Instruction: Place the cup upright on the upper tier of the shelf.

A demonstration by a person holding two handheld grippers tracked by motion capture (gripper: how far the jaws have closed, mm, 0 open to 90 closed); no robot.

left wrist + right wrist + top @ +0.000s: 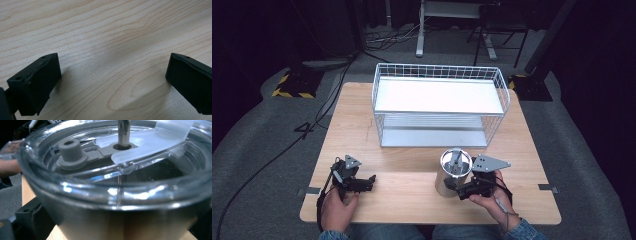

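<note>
A steel tumbler [452, 173] with a clear lid and a straw stands upright on the wooden table [412, 197] at the front right. My right gripper [453, 187] comes in from the tumbler's right, its jaws on either side of the lower wall and shut on it. In the right gripper view the tumbler's lid [120, 162] is very close, with one black finger [28, 220] against the wall at lower left. My left gripper [369, 181] rests at the front left, open. Its jaws [112, 82] are wide apart over bare wood with nothing between them.
A white wire shelf rack [439, 102] with two levels stands at the back middle of the table. The person's hands come in over the front edge. Cables and stand legs lie on the floor beyond the table.
</note>
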